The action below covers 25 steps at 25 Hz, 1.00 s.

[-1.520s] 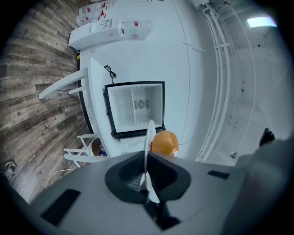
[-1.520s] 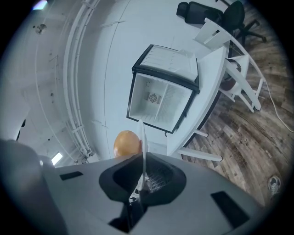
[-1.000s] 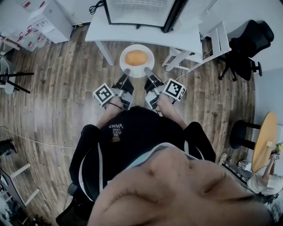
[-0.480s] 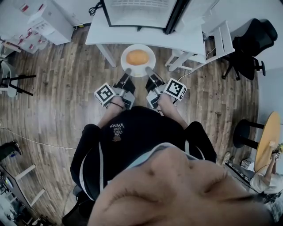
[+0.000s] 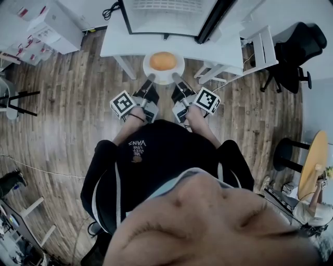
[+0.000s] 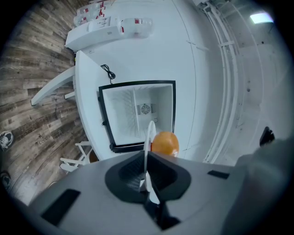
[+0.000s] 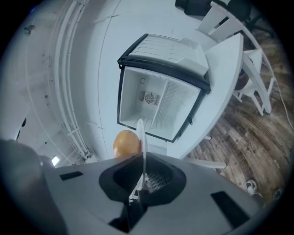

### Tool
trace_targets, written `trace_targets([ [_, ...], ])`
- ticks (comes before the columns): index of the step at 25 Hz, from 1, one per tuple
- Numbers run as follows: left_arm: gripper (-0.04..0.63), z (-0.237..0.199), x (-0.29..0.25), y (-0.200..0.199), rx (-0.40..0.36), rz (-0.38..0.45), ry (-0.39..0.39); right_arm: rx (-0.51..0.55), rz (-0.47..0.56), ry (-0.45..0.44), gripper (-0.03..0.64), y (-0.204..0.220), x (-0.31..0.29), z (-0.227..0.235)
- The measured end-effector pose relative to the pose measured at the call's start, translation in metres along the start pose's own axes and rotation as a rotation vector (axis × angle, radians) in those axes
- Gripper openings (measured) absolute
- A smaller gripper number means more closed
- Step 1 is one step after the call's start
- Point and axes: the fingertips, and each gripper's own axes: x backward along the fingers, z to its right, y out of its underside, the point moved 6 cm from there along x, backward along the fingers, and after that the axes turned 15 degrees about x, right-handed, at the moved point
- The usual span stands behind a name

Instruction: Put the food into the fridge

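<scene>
Left tool (image 5: 150, 78) clamped tight on the left rim of a white plate (image 5: 164, 79); round orange food (image 5: 163, 61) sits mid-plate. Right tool (image 5: 174, 77) clamped on the right rim. Plate level, just before the open mini fridge (image 5: 166, 13) on the white worktop (image 5: 218, 49).

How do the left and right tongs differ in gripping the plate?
The left tongs grip the plate by its left rim, the right tongs by its right rim. The food lies right of the left tongs, left of the right. Both are shut on the rim, facing the open fridge.
</scene>
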Motion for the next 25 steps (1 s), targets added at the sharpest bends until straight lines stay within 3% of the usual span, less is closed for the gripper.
trace_targets([
  [3, 0.028, 0.002, -0.011, -0.013, 0.001, -0.013, 0.01, 0.02, -0.012, 0.051, 0.02, -0.005, -0.011, 0.008],
  [11, 0.026, 0.001, -0.035, -0.052, 0.016, -0.043, -0.005, 0.024, 0.0, 0.077, 0.02, -0.017, -0.049, 0.017],
  [25, 0.026, 0.005, -0.071, -0.106, 0.016, -0.103, -0.017, -0.008, 0.08, 0.067, 0.02, -0.034, -0.105, 0.021],
])
